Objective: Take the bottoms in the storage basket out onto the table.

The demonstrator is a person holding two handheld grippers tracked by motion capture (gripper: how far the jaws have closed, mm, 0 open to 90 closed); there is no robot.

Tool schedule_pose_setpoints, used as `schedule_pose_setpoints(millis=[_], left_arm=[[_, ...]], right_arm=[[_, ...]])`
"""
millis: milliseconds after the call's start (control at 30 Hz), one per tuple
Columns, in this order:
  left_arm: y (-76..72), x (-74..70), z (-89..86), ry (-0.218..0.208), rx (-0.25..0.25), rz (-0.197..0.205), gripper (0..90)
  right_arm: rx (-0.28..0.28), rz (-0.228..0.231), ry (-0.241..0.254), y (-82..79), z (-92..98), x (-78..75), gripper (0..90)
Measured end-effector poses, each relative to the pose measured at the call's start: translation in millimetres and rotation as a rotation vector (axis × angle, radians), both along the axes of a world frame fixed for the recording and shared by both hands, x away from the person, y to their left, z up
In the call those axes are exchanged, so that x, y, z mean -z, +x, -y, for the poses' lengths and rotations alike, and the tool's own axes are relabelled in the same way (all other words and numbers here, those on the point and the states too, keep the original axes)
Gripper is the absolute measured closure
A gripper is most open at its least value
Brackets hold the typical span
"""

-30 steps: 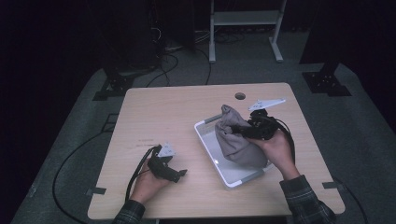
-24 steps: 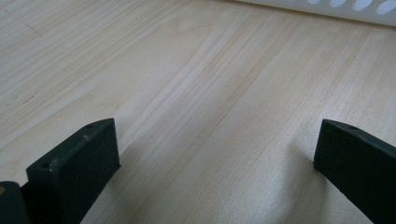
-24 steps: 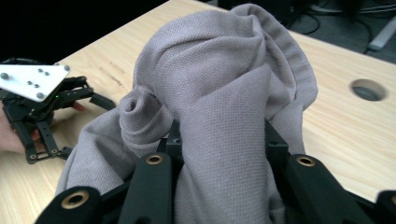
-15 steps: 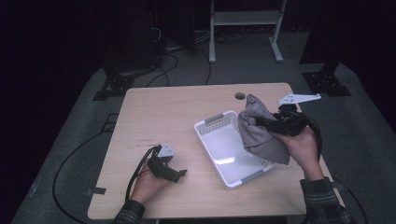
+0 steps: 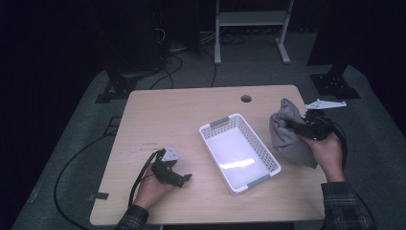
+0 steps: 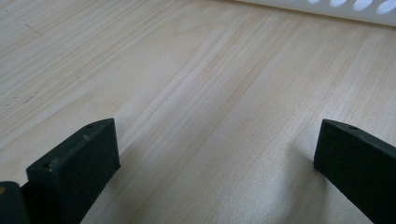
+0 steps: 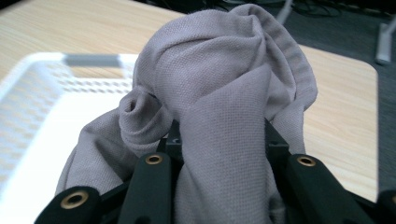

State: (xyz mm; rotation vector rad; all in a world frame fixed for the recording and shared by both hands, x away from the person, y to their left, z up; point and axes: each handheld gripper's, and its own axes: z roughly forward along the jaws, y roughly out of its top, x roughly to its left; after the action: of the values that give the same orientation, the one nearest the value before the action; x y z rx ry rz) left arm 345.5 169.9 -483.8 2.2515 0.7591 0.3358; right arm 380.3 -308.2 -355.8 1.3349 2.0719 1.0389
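Right gripper (image 5: 287, 125) pinches a grey cloth (image 5: 289, 139) over the table's right side, beside the white basket (image 5: 238, 152). Left gripper (image 5: 184, 178), jaws spread, rests on the pale wooden table (image 5: 172, 115); dark surroundings.

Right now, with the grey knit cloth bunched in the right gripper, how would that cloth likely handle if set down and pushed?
The grey knit cloth is probably floppy: it droops in folds below the right gripper, right of the white perforated plastic basket. It seems light, hanging from one pinch. Pushed, it would likely crumple rather than slide; the ribbed weave looks grippy.
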Motion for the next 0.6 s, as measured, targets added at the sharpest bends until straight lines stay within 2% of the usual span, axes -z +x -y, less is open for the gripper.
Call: schedule_pose_setpoints(millis=[233, 333, 367, 400, 433, 467, 500, 567, 600], left_arm=[[0.2, -0.1, -0.2, 0.004, 0.003, 0.001, 0.0], [0.2, -0.1, -0.2, 0.005, 0.003, 0.001, 0.0], [0.2, -0.1, -0.2, 0.005, 0.003, 0.001, 0.0], [0.2, -0.1, -0.2, 0.005, 0.003, 0.001, 0.0], [0.2, -0.2, -0.2, 0.005, 0.003, 0.001, 0.0], [0.2, -0.2, -0.2, 0.005, 0.003, 0.001, 0.0], [0.3, -0.2, -0.3, 0.005, 0.004, 0.001, 0.0], [0.4, -0.1, -0.3, 0.005, 0.006, 0.001, 0.0], [0.4, -0.1, -0.3, 0.005, 0.006, 0.001, 0.0]], right_arm=[[0.047, -0.025, -0.062, 20.0, 10.3, 42.2, 63.9], [0.050, -0.062, -0.064, 27.9, 12.9, 58.7, 62.9], [0.050, -0.062, -0.064, 27.9, 12.9, 58.7, 62.9], [0.042, -0.100, -0.059, 33.2, 14.0, 69.4, 57.7], [0.041, -0.115, -0.058, 34.7, 14.1, 72.0, 53.1], [0.041, -0.115, -0.058, 34.7, 14.1, 72.0, 53.1], [0.036, -0.145, -0.065, 36.4, 12.3, 74.7, 37.2], [0.032, -0.153, -0.076, 35.4, 9.5, 72.5, 30.2], [0.032, -0.153, -0.076, 35.4, 9.5, 72.5, 30.2]])
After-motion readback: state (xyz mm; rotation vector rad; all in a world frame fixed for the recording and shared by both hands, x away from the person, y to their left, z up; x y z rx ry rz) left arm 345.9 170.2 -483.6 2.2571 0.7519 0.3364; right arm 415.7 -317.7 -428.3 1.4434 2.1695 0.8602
